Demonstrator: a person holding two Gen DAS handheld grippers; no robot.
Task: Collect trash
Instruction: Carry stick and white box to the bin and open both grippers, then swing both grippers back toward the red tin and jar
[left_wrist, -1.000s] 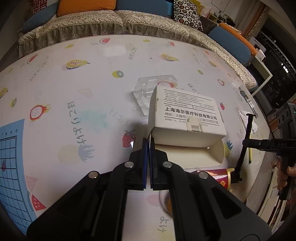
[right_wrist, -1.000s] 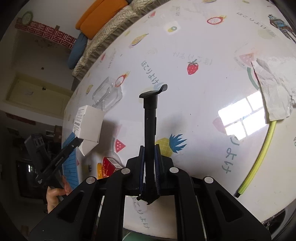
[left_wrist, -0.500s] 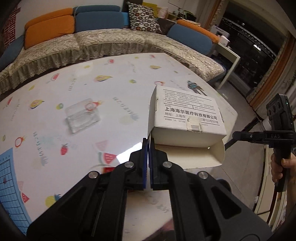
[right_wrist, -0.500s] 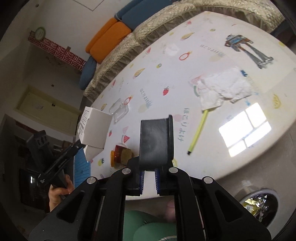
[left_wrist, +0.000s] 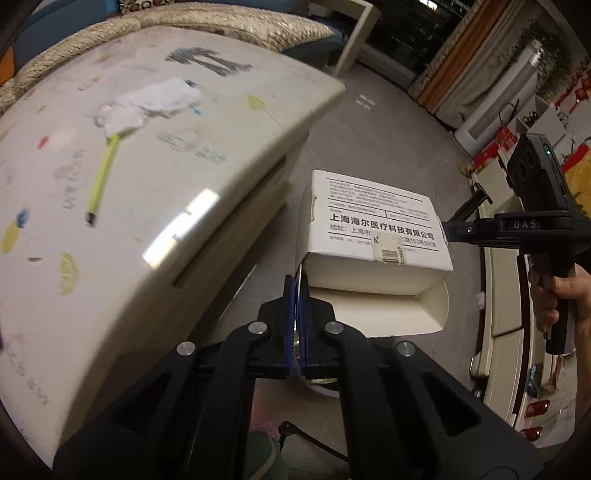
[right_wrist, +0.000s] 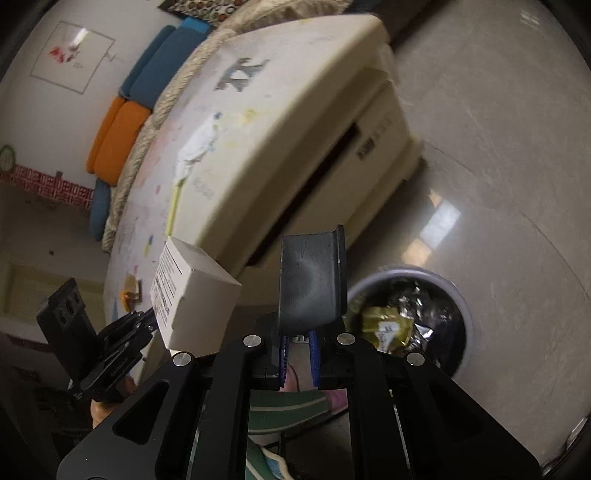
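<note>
We grip the white cardboard box (left_wrist: 373, 236) by its side flap in our left gripper (left_wrist: 295, 325), clear of the tabletop (left_wrist: 147, 177) edge. Our right gripper (right_wrist: 297, 354) clamps a black plastic piece (right_wrist: 312, 280) above the trash bin (right_wrist: 463, 306) on the floor.

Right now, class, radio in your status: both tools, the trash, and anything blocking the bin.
Left tool shut on white printed cardboard box. Right tool shut on flat black plastic piece. Grey round trash bin below, nothing blocking.

White printed carton (left_wrist: 376, 236), flap open, aloft beside table edge; black plastic piece (right_wrist: 312, 277) upright above bin (right_wrist: 463, 306)
</note>
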